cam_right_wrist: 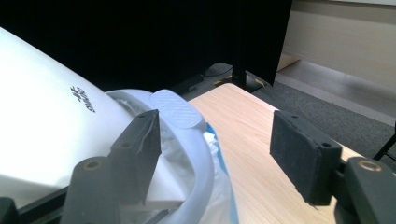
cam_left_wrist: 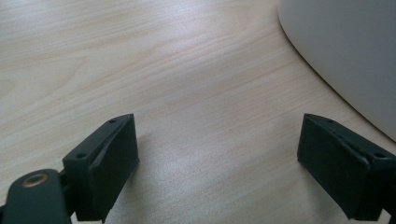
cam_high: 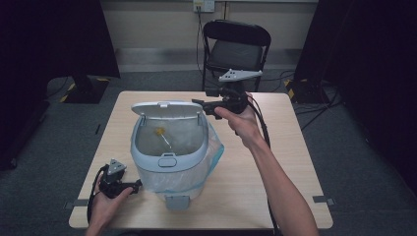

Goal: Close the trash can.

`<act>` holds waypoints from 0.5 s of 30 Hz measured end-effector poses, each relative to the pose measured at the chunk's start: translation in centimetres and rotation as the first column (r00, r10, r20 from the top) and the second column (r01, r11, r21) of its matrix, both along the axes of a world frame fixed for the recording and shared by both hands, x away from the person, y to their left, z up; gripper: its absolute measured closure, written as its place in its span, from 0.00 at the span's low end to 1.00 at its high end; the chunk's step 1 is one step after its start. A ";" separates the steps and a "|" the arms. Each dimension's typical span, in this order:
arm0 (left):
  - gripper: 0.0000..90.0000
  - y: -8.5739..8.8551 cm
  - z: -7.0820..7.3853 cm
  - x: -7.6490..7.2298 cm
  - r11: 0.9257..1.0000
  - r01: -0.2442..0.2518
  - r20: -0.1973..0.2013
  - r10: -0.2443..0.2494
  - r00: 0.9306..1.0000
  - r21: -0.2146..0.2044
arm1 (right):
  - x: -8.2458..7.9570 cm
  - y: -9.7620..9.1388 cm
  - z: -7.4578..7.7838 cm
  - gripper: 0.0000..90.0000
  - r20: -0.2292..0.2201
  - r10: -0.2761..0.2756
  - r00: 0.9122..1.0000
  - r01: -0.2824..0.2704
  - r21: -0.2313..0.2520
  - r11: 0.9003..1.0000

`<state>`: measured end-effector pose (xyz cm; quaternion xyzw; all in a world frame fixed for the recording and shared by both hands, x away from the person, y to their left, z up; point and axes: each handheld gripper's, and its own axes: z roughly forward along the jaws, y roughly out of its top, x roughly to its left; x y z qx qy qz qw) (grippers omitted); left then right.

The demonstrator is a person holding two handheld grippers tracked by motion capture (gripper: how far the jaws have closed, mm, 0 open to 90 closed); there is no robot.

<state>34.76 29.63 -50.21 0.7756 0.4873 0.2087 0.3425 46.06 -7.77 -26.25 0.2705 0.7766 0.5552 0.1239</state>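
Note:
A pale blue-grey pedal bin [cam_high: 147, 172] stands mid-table with its lid [cam_high: 164, 109] tipped up at the far side. It is lined with a clear plastic bag [cam_high: 215, 147], and a small yellow item [cam_high: 160, 131] lies inside. My right gripper [cam_high: 202, 106] is at the bin's far right corner beside the raised lid. In the right gripper view it [cam_right_wrist: 217, 135] stands open: the bin's rim [cam_right_wrist: 201, 154] and a ribbed tab [cam_right_wrist: 177, 109] lie between the jaws, untouched, and the white lid [cam_right_wrist: 46, 130] is to the left. My left gripper [cam_high: 137, 185] rests low by the bin's near left, open [cam_left_wrist: 219, 140] over bare wood, with the bin wall [cam_left_wrist: 345, 51] at its right.
The wooden table [cam_high: 295, 147] has free surface to the right and left of the bin. The bin's foot pedal [cam_high: 177, 201] sticks out toward the near edge. A black folding chair [cam_high: 236, 46] stands behind the table, and dark screens flank the room.

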 end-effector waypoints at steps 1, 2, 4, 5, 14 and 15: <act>0.13 0.0 0.0 0.0 1.000 0.000 0.000 0.000 1.000 0.000 | -0.2 0.1 0.0 0.37 -0.006 0.015 1.000 -0.015 0.002 1.000; 0.13 0.0 0.0 0.0 1.000 0.000 0.000 0.000 1.000 0.000 | -0.3 0.1 0.0 0.37 -0.003 0.021 1.000 -0.021 0.001 1.000; 0.13 0.0 0.0 0.0 1.000 0.000 0.000 0.000 1.000 0.000 | -0.5 0.0 0.0 0.36 0.000 0.022 1.000 -0.022 0.001 1.000; 0.13 0.0 0.0 0.0 1.000 0.000 0.000 0.000 1.000 0.000 | -0.6 0.0 0.0 0.36 -0.001 0.026 1.000 -0.026 0.000 1.000; 0.13 0.0 0.0 0.0 1.000 0.000 0.000 0.000 1.000 0.000 | -1.2 0.1 -0.5 0.36 -0.006 0.049 0.999 -0.049 -0.001 0.999; 0.13 0.0 0.0 0.0 1.000 0.000 0.000 0.000 1.000 0.000 | -1.3 0.1 -0.6 0.36 -0.007 0.051 0.999 -0.051 -0.001 0.999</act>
